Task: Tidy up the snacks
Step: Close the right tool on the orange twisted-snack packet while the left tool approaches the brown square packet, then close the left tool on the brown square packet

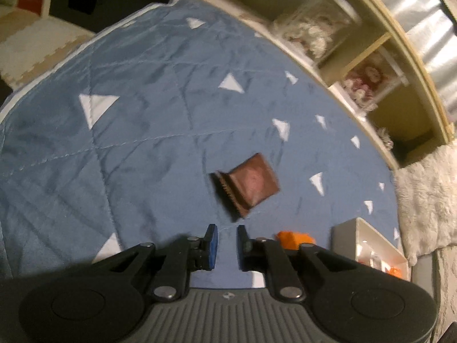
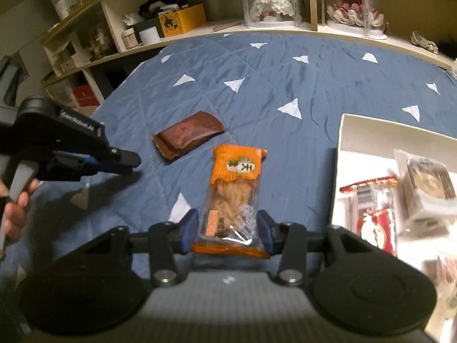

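1. The left gripper (image 2: 130, 161) is seen at the left edge of the right wrist view, held by a hand (image 2: 14, 214) in the lower left; its jaws are brought together with nothing between them. In its own view the left gripper (image 1: 227, 240) sits at the bottom centre with only a narrow slot between the blue pads.
2. A brown snack packet (image 2: 187, 137) is laid flat on the blue quilt (image 2: 285, 65), left of centre in the right wrist view and just ahead of the left gripper's tips. In the left wrist view the brown snack packet (image 1: 251, 184) appears blurred, just above the fingertips, apart from them.
3. The right gripper (image 2: 228, 225) is seen at the bottom centre of its own view, clamped on the near end of an orange snack packet (image 2: 235, 188), whose printed end points up the frame.
4. A white box (image 2: 341, 148) is placed at the right edge, on the quilt, just beside the orange packet; several wrapped snacks (image 2: 374, 220) are lying inside it.
5. A shelf unit (image 2: 200, 33) is ranged along the top of the frame, with two dolls in clear cases (image 2: 271, 0) to the upper right.
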